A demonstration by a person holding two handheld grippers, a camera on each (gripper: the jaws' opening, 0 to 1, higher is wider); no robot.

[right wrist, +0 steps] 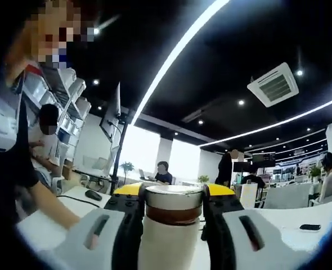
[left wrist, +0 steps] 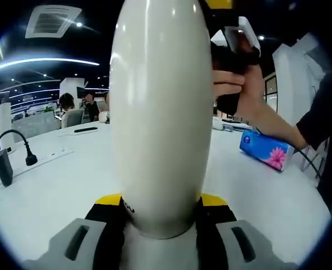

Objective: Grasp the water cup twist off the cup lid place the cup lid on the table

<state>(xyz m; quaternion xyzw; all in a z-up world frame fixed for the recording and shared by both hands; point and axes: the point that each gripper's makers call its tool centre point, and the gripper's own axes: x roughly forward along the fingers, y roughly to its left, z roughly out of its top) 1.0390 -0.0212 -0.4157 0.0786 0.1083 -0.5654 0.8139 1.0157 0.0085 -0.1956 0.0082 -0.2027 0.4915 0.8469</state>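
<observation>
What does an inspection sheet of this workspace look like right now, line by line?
Surface: white table, mostly bare.
Job's things: white water cup upright; its lid still on.
Clutter: blue tissue pack, black phone.
Grippers: left gripper shut on the cup body; right gripper shut on the lid, held by a hand.
Cables: black cable by a power strip.
Surroundings: open office, seated people, ceiling strip lights.

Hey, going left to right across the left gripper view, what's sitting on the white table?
Black gooseneck microphone → flat black phone-like object → tall glossy white water cup held in the tongs → blue tissue pack with a pink flower.
</observation>
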